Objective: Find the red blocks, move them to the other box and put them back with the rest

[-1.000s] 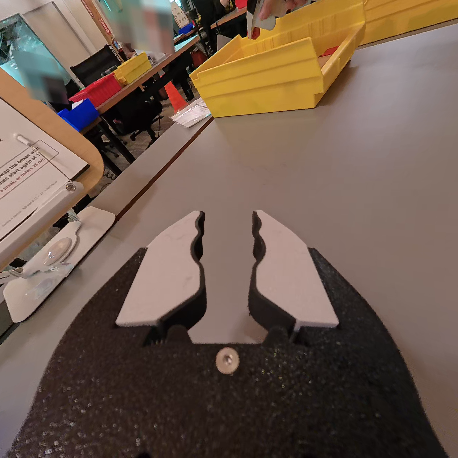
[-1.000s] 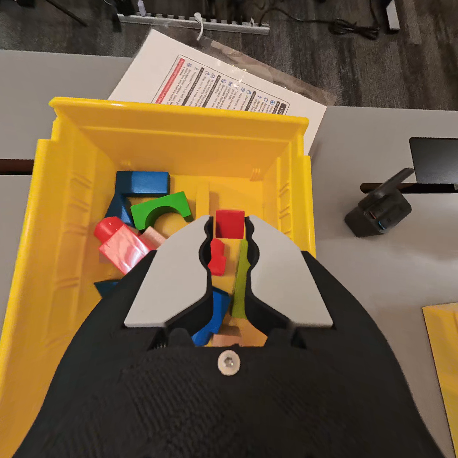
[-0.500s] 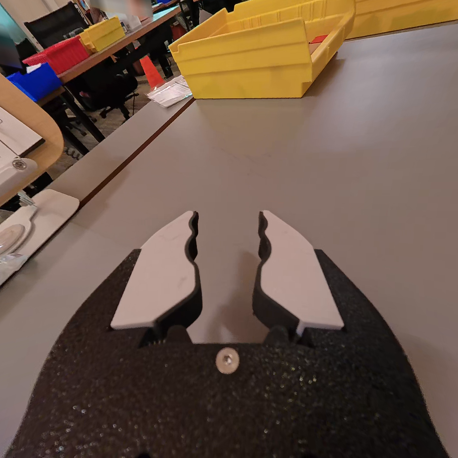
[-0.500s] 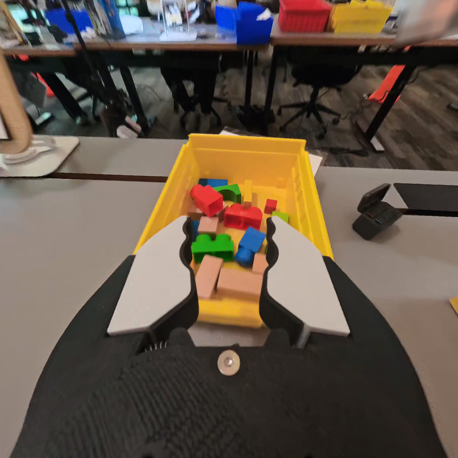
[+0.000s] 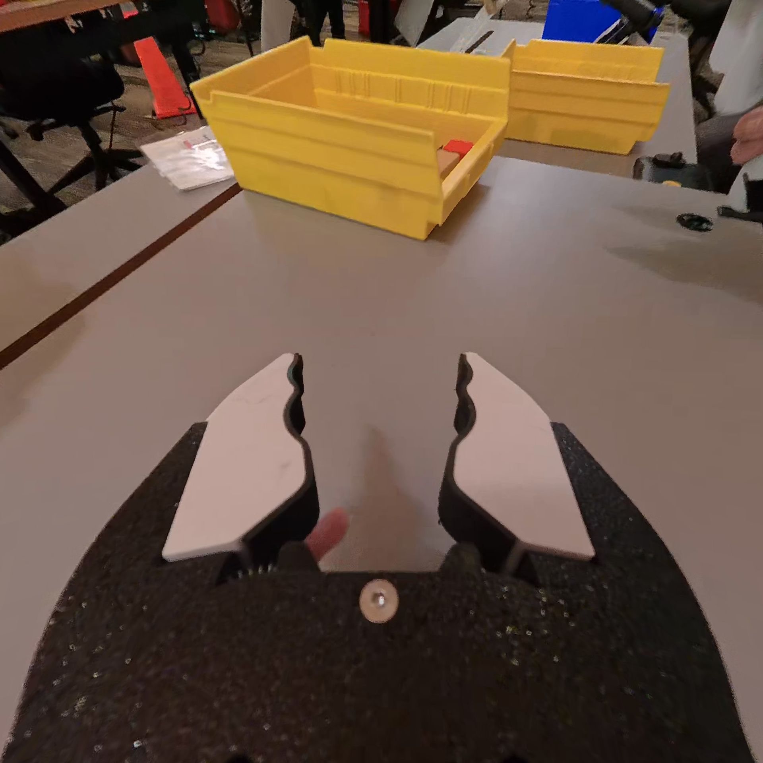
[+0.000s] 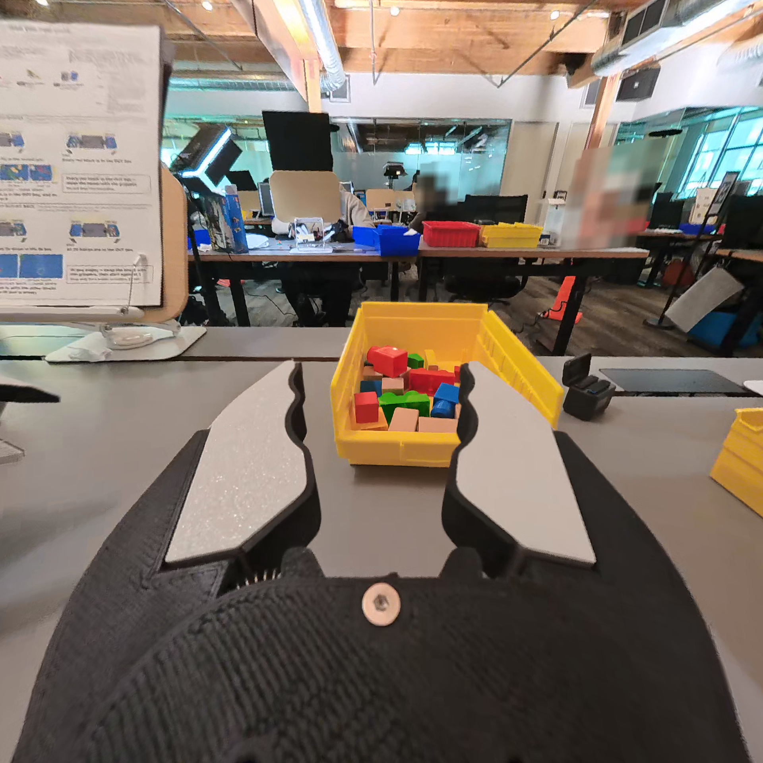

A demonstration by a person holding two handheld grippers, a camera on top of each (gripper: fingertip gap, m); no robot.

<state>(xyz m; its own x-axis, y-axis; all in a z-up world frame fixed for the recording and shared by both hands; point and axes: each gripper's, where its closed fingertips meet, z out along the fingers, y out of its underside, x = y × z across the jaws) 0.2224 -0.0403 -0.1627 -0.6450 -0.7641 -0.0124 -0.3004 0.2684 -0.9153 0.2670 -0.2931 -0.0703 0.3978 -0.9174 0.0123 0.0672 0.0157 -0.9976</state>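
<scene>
In the right wrist view a yellow box (image 6: pixel 518 359) on the grey table holds several coloured blocks, among them a red cube (image 6: pixel 366 406), a big red block (image 6: pixel 387 359) and a red piece (image 6: pixel 431 379). My right gripper (image 6: pixel 380 369) is open and empty, low over the table in front of this box. In the left wrist view the same kind of yellow box (image 5: pixel 330 161) stands ahead with a red block (image 5: pixel 457 146) showing at its low end. My left gripper (image 5: pixel 380 361) is open and empty above bare table. A fingertip (image 5: pixel 328 532) shows under its left finger.
A second yellow box (image 5: pixel 578 107) stands behind the first; its corner shows at the right edge of the right wrist view (image 6: pixel 741 458). A black case (image 6: pixel 586 392) and a dark pad (image 6: pixel 669 382) lie right of the block box. An instruction sheet on a stand (image 6: pixel 78 165) is at left.
My right gripper has drawn back and down out of the block box and opened wide; the red block it was around lies in the box. My left gripper opened wider and swung toward the boxes.
</scene>
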